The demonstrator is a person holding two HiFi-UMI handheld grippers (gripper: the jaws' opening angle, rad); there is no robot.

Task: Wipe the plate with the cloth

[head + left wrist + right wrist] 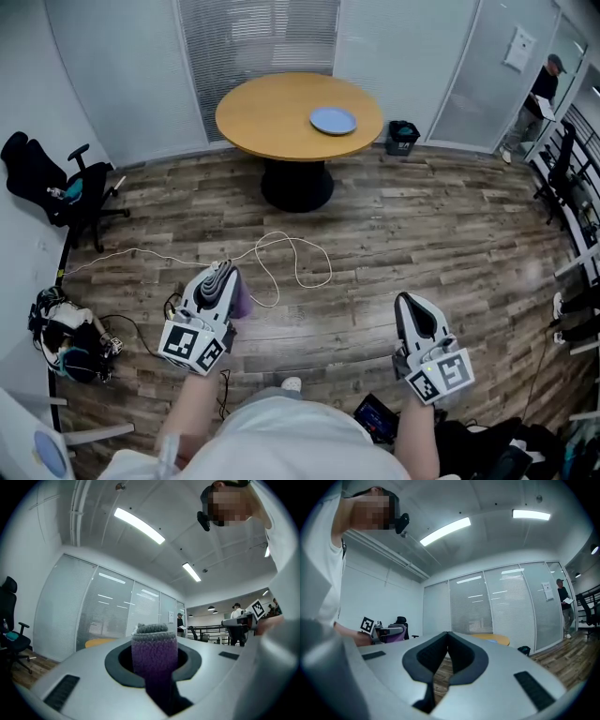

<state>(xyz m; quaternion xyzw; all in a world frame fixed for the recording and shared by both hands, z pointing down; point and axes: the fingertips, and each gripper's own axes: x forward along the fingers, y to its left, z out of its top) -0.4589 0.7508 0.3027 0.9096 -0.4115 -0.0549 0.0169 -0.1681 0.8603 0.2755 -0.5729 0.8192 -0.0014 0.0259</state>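
Right, the wipe hasn't started. From your left: an office chair (58, 184) stands by the wall, and a white cable (292, 255) loops across the wood-plank floor (459, 234). Your left gripper (221, 273) is held level, jaws clamped on the purple cloth (153, 657). The cloth is folded and stands up between the pads, so that part is ready. The plate (333, 120) is pale blue and lies flat on the round wooden table (255, 114), towards its right side, well apart from both grippers, with open floor between you and it. Nothing else shows on the tabletop. Your right gripper (410, 306) is also level, with its jaws pressed together on nothing. To its far right a small dark bin (403, 137) sits on the floor just beside the table, and a person (536, 105) stands near the doorway. The room has glass partitions with blinds (259, 37) behind the table and ceiling strip lights on. What's left, as I read it, is everything: get to the table, bring the cloth onto the plate and wipe it. The free gripper could probably steady the rim.
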